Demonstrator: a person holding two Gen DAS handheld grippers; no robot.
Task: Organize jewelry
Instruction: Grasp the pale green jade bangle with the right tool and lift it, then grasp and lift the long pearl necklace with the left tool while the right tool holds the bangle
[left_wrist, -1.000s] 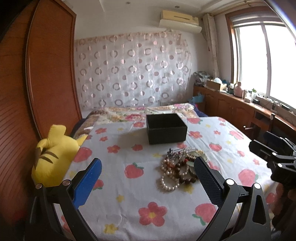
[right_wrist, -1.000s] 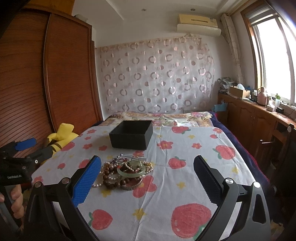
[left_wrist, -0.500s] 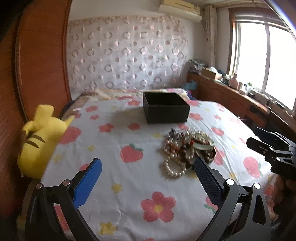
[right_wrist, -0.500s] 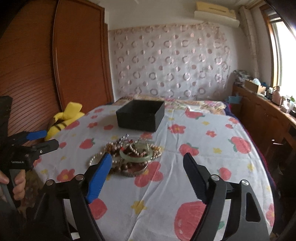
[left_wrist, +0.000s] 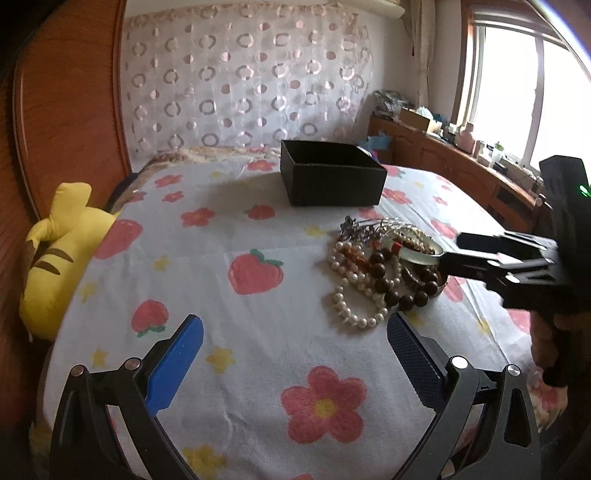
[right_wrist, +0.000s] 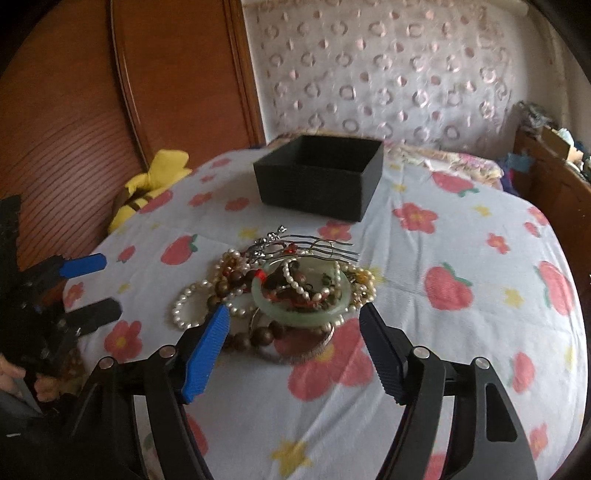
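A heap of jewelry (left_wrist: 380, 273) lies on the flowered bedsheet: pearl strands, dark wooden beads, silver hairpins and a pale green jade bangle (right_wrist: 301, 295) on top. An open black box (left_wrist: 330, 177) stands behind it, also in the right wrist view (right_wrist: 321, 177). My right gripper (right_wrist: 293, 332) is open, its fingers just short of the bangle on either side; it shows in the left wrist view (left_wrist: 452, 254) reaching in from the right. My left gripper (left_wrist: 295, 347) is open and empty, low over the sheet, left of and nearer than the heap.
A yellow plush toy (left_wrist: 59, 254) lies at the bed's left edge against the wooden wardrobe (left_wrist: 62, 122). A wooden counter (left_wrist: 461, 166) with clutter runs under the window on the right. A patterned curtain (left_wrist: 243, 81) hangs behind the bed.
Both grippers have moved forward and down toward the heap. The right gripper has narrowed a little and come up to the jade bangle.
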